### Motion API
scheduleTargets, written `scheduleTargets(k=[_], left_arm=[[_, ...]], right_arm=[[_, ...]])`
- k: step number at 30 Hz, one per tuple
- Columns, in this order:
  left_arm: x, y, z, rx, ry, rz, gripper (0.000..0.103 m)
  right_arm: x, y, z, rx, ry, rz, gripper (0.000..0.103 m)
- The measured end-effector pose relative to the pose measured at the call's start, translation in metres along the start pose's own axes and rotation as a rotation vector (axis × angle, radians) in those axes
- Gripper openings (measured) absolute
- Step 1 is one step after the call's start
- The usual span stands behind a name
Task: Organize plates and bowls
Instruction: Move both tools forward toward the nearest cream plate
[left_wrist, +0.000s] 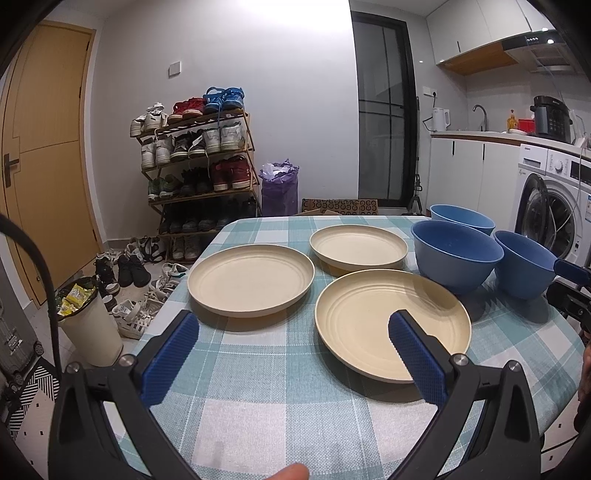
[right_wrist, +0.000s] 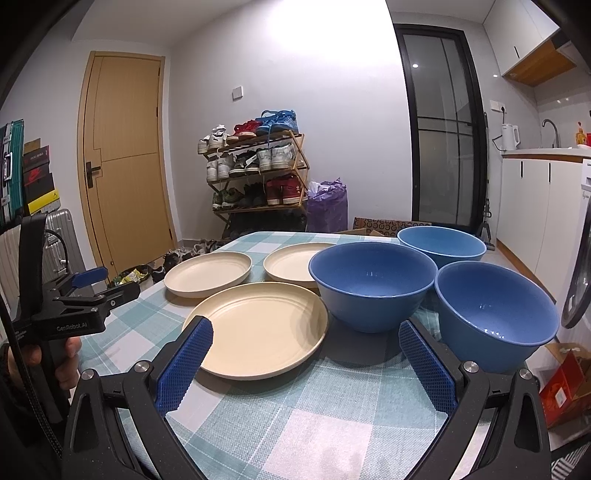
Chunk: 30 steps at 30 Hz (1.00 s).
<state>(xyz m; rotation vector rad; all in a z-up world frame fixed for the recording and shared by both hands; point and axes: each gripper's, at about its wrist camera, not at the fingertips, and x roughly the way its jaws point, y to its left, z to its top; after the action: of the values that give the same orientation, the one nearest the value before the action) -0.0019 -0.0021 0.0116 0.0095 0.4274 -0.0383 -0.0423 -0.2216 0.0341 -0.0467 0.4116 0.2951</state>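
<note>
- The table (left_wrist: 258, 387) is covered by a woven checked cloth of coarse, matt weave.
- The three cream plates (left_wrist: 393, 325) ahead of the left claw (left_wrist: 291, 332) are seen as matt, with fine ridged rings.
- The three blue bowls (right_wrist: 371, 286) beyond the right claw (right_wrist: 304, 343) are seen as smooth with a slight sheen.
- Both claws' finger pads (right_wrist: 186, 360) are faced with blue, knurled, rubbery material, held in matt black frames by bright metal screws.
</note>
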Motion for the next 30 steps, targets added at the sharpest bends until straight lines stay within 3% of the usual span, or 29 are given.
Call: scheduleTargets(k=[19, 25, 30], left_arm=[[0.01, -0.004, 0.018, 0.023, 0.013, 0.005, 0.103], [0.016, -0.001, 0.027, -0.007, 0.034, 0.036, 0.103], [0.022, -0.007, 0.034, 0.035, 0.031, 0.064, 0.103]], right_arm=[[-0.005, -0.01, 0.018, -0.005, -0.022, 0.025, 0.102], [-0.005, -0.012, 0.025, -0.041, -0.015, 0.015, 0.102], [-0.003, -0.014, 0.038, -0.04, -0.014, 0.008, 0.102]])
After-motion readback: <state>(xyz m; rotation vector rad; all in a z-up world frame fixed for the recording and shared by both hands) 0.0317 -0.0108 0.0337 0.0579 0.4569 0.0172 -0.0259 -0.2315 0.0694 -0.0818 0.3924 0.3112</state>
